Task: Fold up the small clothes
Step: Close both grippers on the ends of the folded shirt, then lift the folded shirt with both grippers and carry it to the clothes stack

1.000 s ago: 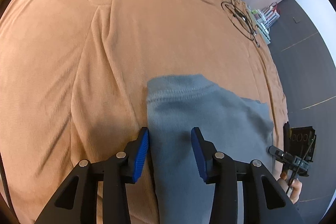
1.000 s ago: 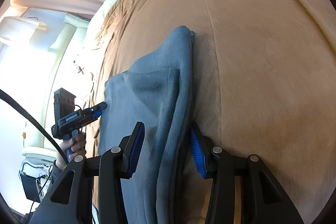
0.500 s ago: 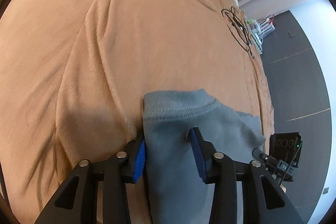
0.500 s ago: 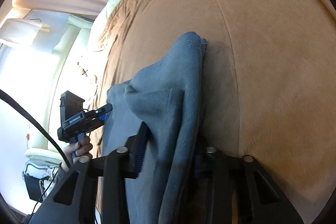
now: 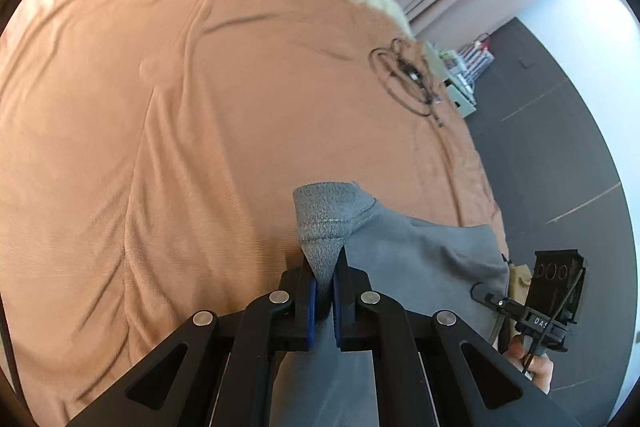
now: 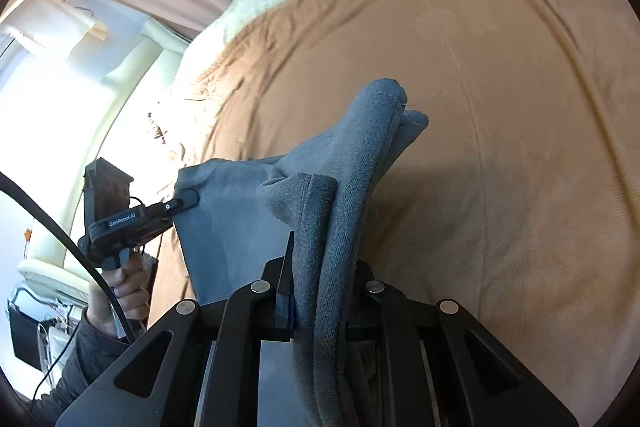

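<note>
Bed first: a tan blanket (image 5: 168, 155) covers it wide, pale bedding at the far end, dark floor off the right edge.

Left wrist view: your left gripper (image 5: 325, 283) was standing spread around the garment's hem a second ago; now its jaws have closed and are pinching the ribbed hem of the grey garment (image 5: 404, 259), a tuft of it sticking up between the blue pads. The cloth has come off the blanket here, hanging slack toward your right hand (image 5: 538, 367), low right with its tool. A coiled black cable (image 5: 404, 83) lies well apart, up near the bed's right edge. Open blanket ahead and to the left, plenty of room to carry the fold forward. To the right the bed edge is near, so keep the cloth from trailing over it.

Right wrist view: your right gripper (image 6: 320, 295) has just been closing too, and its jaws are clamped on a thick bunched roll of the garment's side, where before they only straddled it. The corner stands lifted and droops forward. Your left hand (image 6: 120, 291) shows low left, its tool nipping the opposite edge. Both corners are now held, so I'd judge the lift for a fold is under way. Bare blanket ahead and right.
</note>
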`<state>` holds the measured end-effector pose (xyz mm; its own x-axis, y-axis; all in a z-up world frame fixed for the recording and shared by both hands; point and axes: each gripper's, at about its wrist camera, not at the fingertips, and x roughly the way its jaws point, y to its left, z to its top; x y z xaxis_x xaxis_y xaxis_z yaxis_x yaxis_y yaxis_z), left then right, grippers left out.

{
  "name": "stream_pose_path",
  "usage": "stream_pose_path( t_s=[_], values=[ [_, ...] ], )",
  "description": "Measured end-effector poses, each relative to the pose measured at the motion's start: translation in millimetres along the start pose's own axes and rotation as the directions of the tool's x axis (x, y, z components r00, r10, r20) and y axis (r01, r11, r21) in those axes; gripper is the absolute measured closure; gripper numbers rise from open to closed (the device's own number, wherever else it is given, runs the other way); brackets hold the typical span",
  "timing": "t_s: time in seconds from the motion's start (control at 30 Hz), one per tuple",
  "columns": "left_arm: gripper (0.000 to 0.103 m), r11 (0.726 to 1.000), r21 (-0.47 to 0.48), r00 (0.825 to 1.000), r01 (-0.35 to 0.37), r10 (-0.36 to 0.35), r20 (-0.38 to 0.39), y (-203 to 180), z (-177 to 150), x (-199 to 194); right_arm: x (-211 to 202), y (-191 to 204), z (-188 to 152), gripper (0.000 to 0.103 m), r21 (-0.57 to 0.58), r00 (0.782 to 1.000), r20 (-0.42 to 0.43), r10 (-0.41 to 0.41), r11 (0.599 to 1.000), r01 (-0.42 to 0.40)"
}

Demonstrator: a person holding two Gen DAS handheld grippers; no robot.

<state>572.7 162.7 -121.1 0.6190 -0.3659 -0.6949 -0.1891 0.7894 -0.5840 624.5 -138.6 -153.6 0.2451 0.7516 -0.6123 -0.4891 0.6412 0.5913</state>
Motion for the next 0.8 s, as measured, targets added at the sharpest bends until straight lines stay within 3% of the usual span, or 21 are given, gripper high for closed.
stream_pose_path(
  t_s=[0.2, 0.47, 0.8],
  values=[
    [0.097, 0.998, 0.034, 0.997, 0.048, -0.050, 0.053, -26.4, -5.2, -45.9, -42.2, 30.5, -17.0, 0.092, -0.036, 0.998, 0.058, -0.001, 0.999, 0.003],
    [0.098, 0.985, 0.136, 0.984, 0.105, -0.123, 0.129, -90.8, -14.5, -108.4, -131.8, 63.3, -51.9, 0.093, -0.097, 0.983, 0.181, 0.009, 0.995, 0.009],
    [0.098, 0.939, 0.267, 0.952, 0.217, -0.263, 0.154, -182.5, -27.8, -155.6, -271.4, 85.6, -101.3, 0.093, -0.164, 0.937, 0.348, -0.015, 0.984, 0.077]
  ],
)
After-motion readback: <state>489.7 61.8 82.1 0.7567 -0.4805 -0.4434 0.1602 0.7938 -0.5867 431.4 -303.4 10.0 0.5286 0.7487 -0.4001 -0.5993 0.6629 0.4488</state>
